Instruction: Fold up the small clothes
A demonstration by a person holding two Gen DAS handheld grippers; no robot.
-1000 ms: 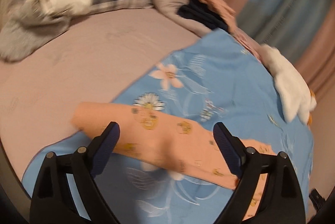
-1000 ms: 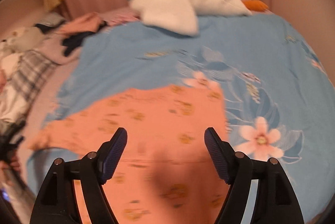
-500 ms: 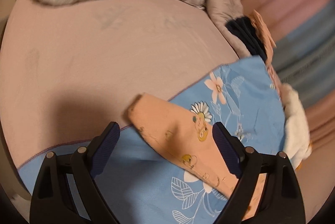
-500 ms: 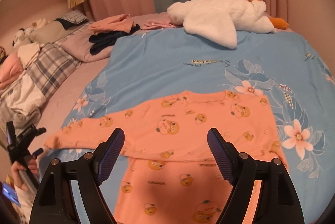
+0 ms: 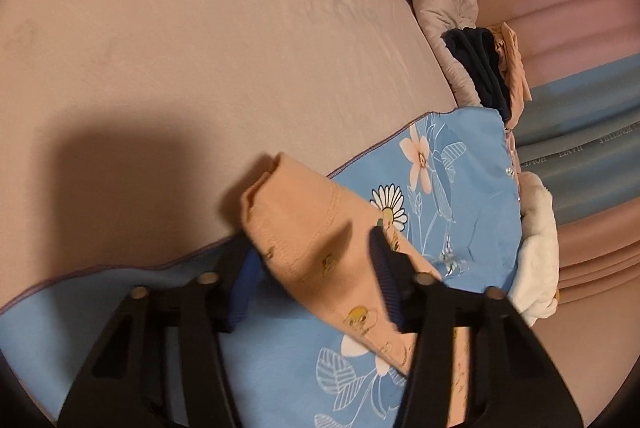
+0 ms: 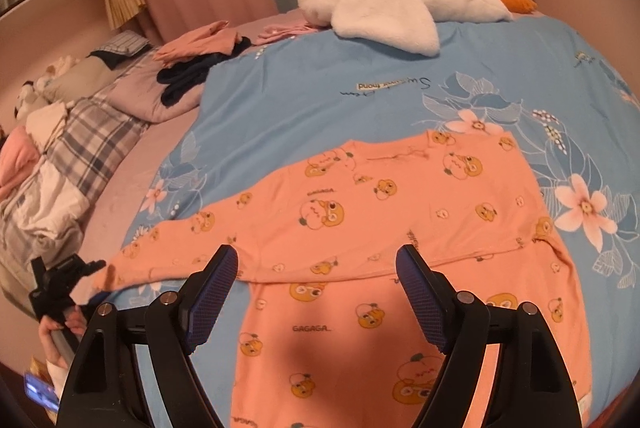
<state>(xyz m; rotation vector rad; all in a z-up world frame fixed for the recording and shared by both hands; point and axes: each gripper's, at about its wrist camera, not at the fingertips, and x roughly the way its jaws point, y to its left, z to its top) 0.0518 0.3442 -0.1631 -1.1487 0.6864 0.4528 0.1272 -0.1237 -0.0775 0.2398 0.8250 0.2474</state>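
An orange child's top [image 6: 400, 212] printed with cartoon faces lies flat on the blue floral blanket [image 6: 320, 100], one long sleeve stretched out to the left. My right gripper [image 6: 316, 292] hovers open and empty over the top's lower middle. In the left wrist view the sleeve's cuff end [image 5: 296, 224] lies between the fingers of my left gripper [image 5: 316, 276]. The jaws stand partly open around the sleeve and do not pinch it. In the right wrist view the left gripper [image 6: 64, 280] shows at the sleeve's tip.
A white plush goose [image 6: 400, 4] lies at the blanket's far edge. Folded dark and pink clothes [image 6: 200, 56] sit on a grey pillow at the back left. A plaid quilt [image 6: 80, 148] lies on the pink bedsheet [image 5: 200, 68] to the left.
My left gripper has moved forward onto the sleeve end, and its jaws have narrowed around the cuff. My right gripper has stayed open above the top, and the view has steadied.
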